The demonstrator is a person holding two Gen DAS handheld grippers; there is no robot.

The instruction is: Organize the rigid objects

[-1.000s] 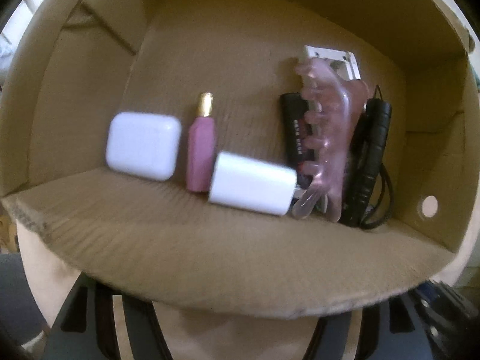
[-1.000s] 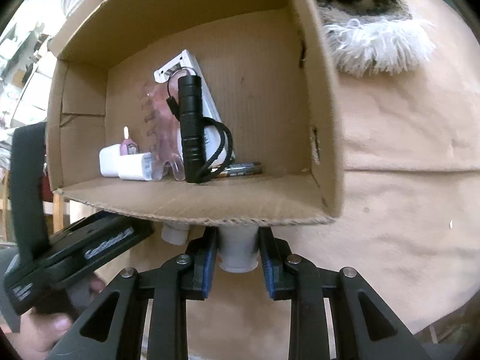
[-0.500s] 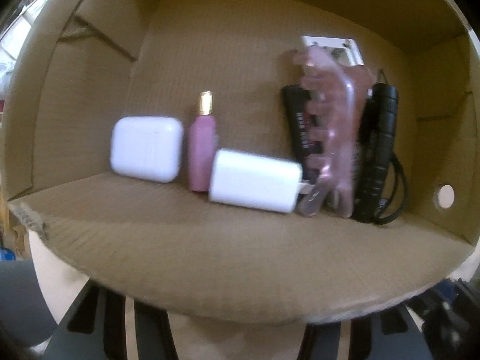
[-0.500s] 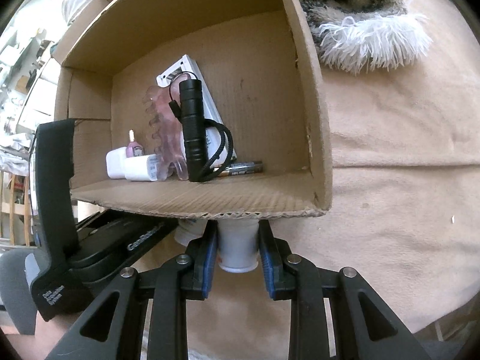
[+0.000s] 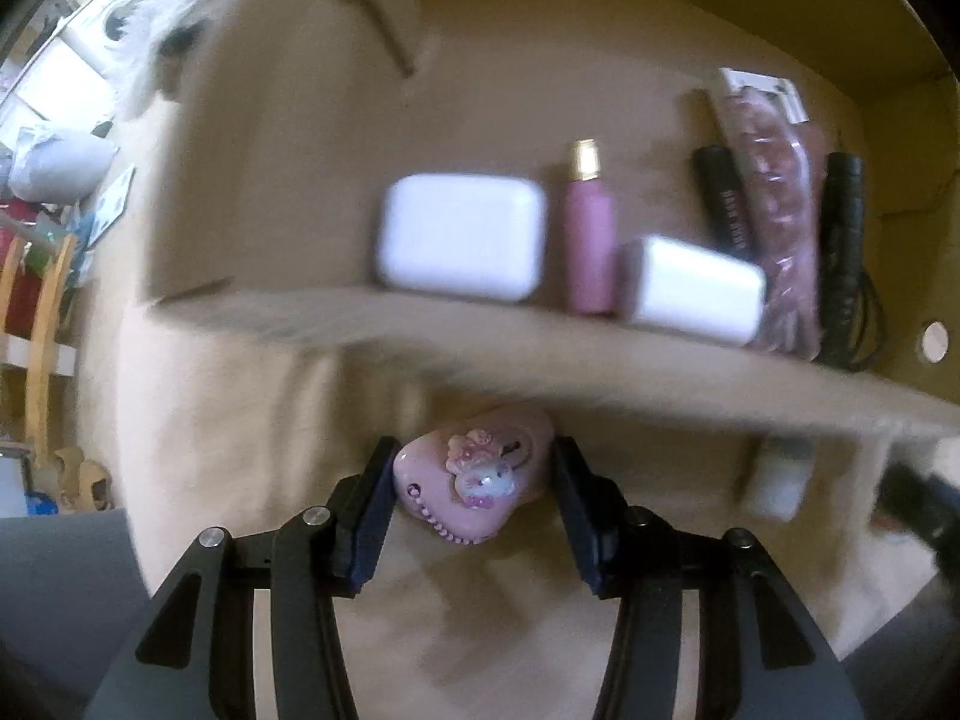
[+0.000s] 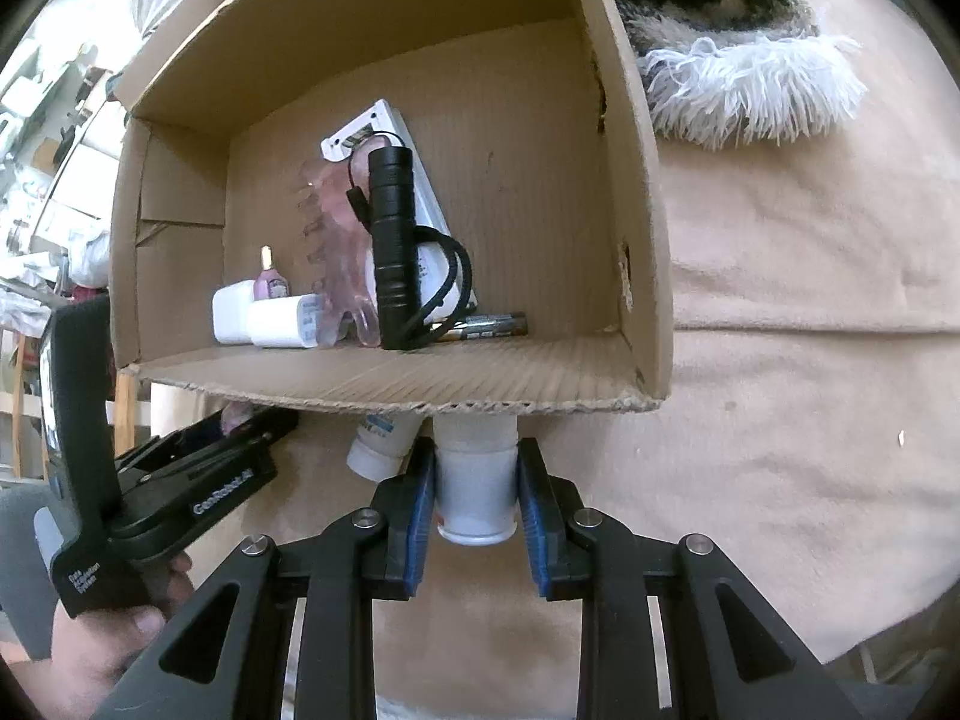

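Observation:
A cardboard box point(image 6: 636, 192) lies on its side on a beige cloth. Inside stand a white case point(image 5: 462, 237), a pink bottle point(image 5: 588, 234), a white charger point(image 5: 690, 288), a pink claw clip point(image 5: 780, 222), a black flashlight point(image 6: 393, 234), a white flat box point(image 6: 414, 180) and a battery point(image 6: 486, 324). My left gripper point(image 5: 474, 504) straddles a pink heart-shaped case point(image 5: 474, 480) just below the box's front flap; the pads touch its sides. My right gripper point(image 6: 474, 498) is shut on a white bottle point(image 6: 477, 486).
A second white bottle point(image 6: 378, 447) lies under the box flap, left of the held one. A furry white and dark blanket point(image 6: 738, 54) lies behind the box at the right. Shelves and clutter stand far left point(image 5: 36, 276).
My left gripper has dropped and pulled back from the box opening; the pink heart-shaped case now shows between its fingers. My right gripper keeps hold of the white bottle, nearly still.

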